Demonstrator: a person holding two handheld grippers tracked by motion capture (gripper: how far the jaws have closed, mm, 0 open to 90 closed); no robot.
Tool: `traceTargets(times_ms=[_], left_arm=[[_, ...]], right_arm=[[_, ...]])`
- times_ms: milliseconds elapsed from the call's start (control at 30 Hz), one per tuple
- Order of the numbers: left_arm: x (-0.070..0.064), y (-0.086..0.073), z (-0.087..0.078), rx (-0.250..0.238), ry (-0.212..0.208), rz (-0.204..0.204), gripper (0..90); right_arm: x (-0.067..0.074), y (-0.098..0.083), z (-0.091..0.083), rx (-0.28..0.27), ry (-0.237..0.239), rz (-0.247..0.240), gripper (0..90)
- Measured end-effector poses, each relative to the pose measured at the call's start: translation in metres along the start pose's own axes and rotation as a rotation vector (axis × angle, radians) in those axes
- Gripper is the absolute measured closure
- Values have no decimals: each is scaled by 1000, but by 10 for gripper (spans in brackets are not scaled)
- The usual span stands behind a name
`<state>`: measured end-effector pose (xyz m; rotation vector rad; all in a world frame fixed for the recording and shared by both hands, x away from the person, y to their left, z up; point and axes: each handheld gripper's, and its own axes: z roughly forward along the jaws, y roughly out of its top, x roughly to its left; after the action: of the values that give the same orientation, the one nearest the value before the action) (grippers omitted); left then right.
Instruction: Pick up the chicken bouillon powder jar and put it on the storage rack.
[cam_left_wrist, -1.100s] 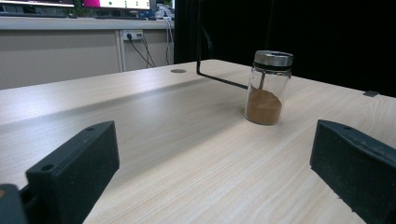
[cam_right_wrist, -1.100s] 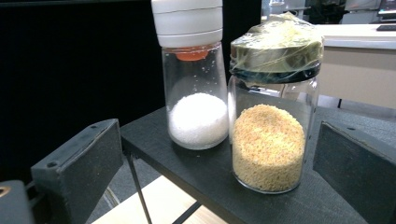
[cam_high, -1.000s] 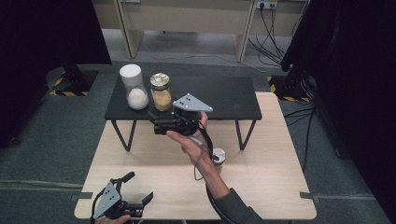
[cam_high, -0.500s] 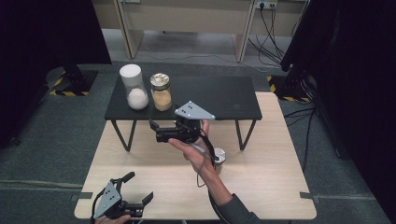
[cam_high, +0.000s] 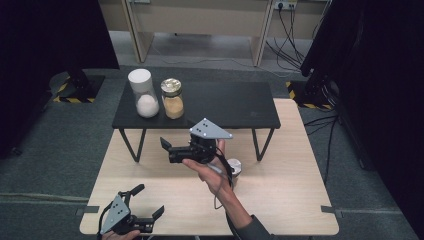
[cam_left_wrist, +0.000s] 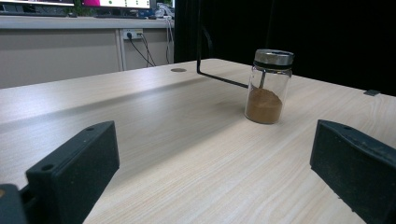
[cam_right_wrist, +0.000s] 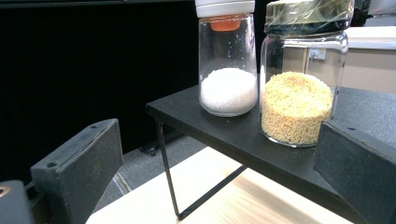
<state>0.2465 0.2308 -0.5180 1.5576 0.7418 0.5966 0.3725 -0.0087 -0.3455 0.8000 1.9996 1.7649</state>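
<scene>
1. Right claw (cam_high: 166, 148) is held in the air in the person's right hand (cam_high: 212, 167), above the middle of the wooden surface (cam_high: 290, 200) and just in front of the black shelf (cam_high: 225, 102). Jaws spread wide, nothing between them.
2. The right claw points toward the shelf's near left corner. In the right gripper view two jars stand straight ahead, between the open jaws but farther off, untouched.
3. Jar of yellow grains (cam_right_wrist: 299, 74): clear glass, gold-coloured lid under film, upright near the shelf's left front edge. Roughly half full.
4. Jar of white grains (cam_right_wrist: 228, 58): clear glass, white cap with orange insert, upright just left of the yellow jar, close beside it; contact between them cannot be told. Fill sits low in the jar.
5. Small jar of brown powder (cam_left_wrist: 268, 86): glass, metal lid, upright on the wooden surface itself, near its middle, beside the right hand in the high view. One black shelf leg (cam_left_wrist: 219, 77) runs behind it.
6. Left claw (cam_high: 145, 207) is low at the near left corner of the wooden surface. Jaws spread, empty; the left gripper view looks across the wood grain toward the brown-powder jar, well apart from it.
</scene>
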Motion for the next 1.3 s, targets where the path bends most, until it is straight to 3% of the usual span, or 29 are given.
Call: traceTargets(times_ms=[1000, 1300], left_arm=[[0, 0, 0, -3, 3, -2, 7], [1, 0, 0, -2, 4, -3, 6]], right_arm=[[12, -31, -17, -1, 35, -24, 16], [12, -47, -23, 3, 36, -20, 16]])
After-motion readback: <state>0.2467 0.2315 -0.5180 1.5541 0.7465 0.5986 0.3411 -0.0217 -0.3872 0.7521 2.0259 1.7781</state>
